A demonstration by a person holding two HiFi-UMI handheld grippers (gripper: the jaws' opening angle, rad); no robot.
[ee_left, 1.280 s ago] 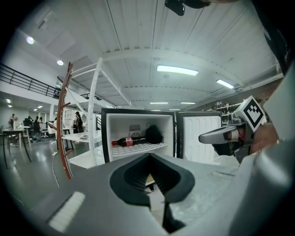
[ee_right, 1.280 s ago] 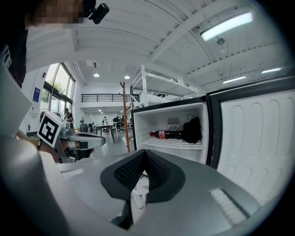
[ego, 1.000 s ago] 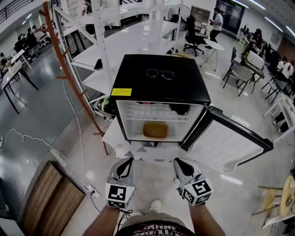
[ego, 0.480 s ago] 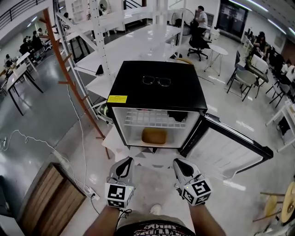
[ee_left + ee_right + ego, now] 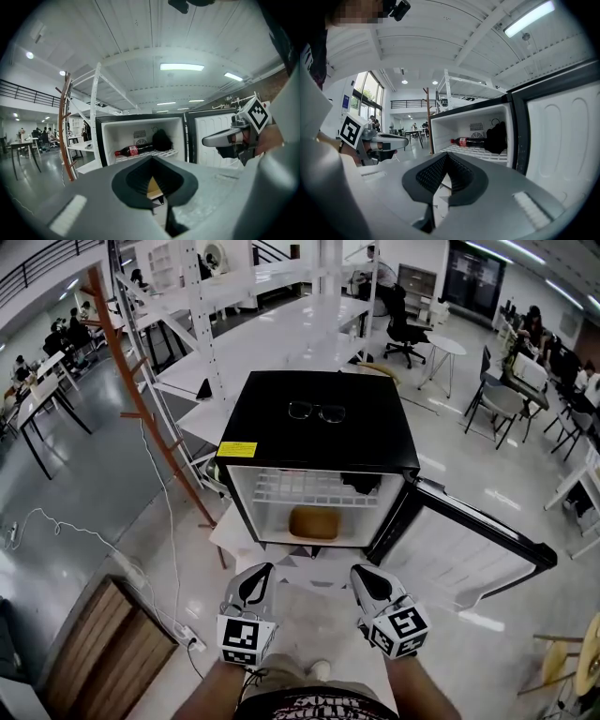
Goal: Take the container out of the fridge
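A black mini fridge (image 5: 319, 427) stands open in front of me, its door (image 5: 464, 542) swung out to the right. A tan container (image 5: 314, 522) sits on the fridge floor under a wire shelf. In the head view my left gripper (image 5: 257, 572) and right gripper (image 5: 360, 574) hang side by side just short of the fridge opening, both shut and empty. The left gripper view shows a sliver of the container (image 5: 153, 188) behind the closed jaws of the left gripper (image 5: 157, 199). The right gripper (image 5: 438, 194) points at the fridge interior (image 5: 476, 136).
On the wire shelf lie a cola bottle (image 5: 133, 150) and a black bag (image 5: 161, 139). Eyeglasses (image 5: 317, 412) rest on the fridge top. An orange rack (image 5: 141, 404) and white shelving (image 5: 206, 343) stand to the left, a wooden panel (image 5: 103, 643) at lower left, cables on the floor.
The head view has shifted slightly, so the fridge sits a little lower and to the left. Both grippers keep the same pose, shut and empty.
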